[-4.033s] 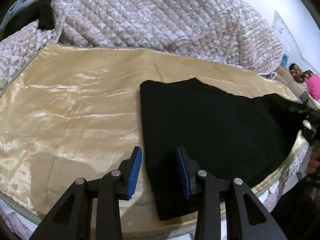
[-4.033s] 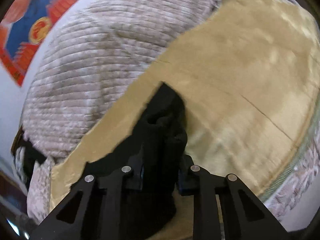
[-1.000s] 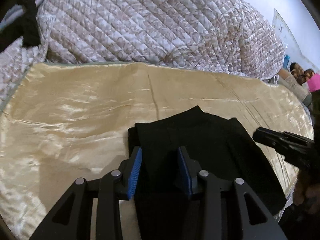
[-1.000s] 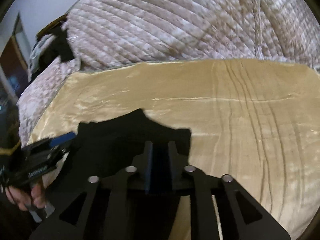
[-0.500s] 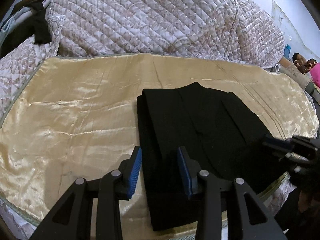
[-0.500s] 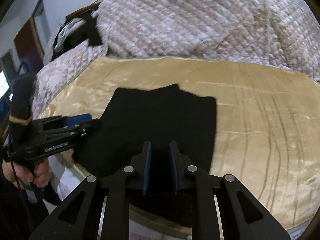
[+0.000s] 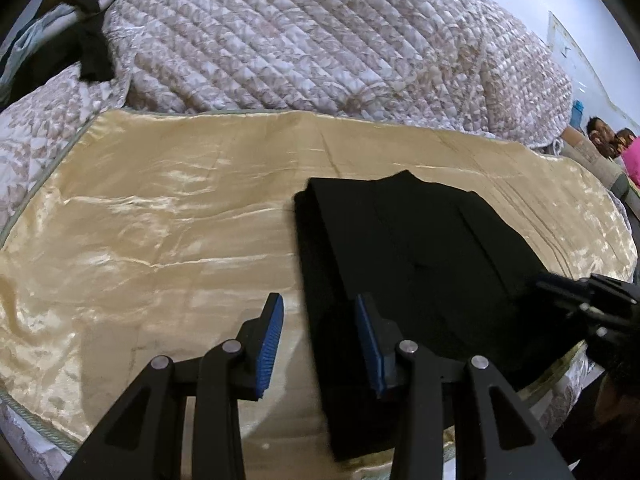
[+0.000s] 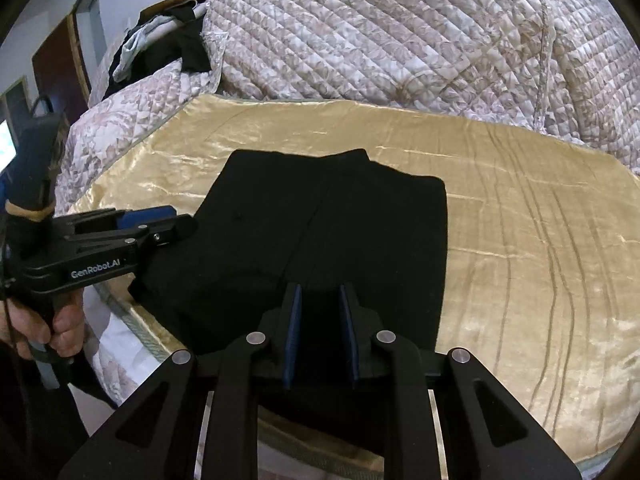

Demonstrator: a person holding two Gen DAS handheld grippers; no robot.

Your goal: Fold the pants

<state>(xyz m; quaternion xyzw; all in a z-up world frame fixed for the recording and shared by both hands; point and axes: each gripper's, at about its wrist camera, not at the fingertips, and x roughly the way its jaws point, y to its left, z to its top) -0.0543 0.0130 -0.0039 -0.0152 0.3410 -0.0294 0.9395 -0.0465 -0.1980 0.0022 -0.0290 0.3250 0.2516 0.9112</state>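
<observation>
The black pants [image 7: 404,264] lie folded into a thick rectangle on the gold satin sheet [image 7: 168,232], near the bed's front edge; they also show in the right wrist view [image 8: 328,232]. My left gripper [image 7: 319,320] is open and empty, held above the pants' left edge. It also shows from the side in the right wrist view [image 8: 160,220]. My right gripper [image 8: 320,312] is open with a narrow gap, empty, above the pants' near edge. It also shows at the right of the left wrist view [image 7: 576,292].
A heaped quilted blanket [image 7: 304,40] fills the back of the bed. Dark clothes [image 8: 168,48] lie piled at the far left. The gold sheet [image 8: 540,248] stretches bare to the right of the pants. The bed's front edge [image 8: 132,320] is close.
The right gripper has let go of the pants and its jaws have parted slightly. Both grippers have drawn back and up from the folded pants, which lie still.
</observation>
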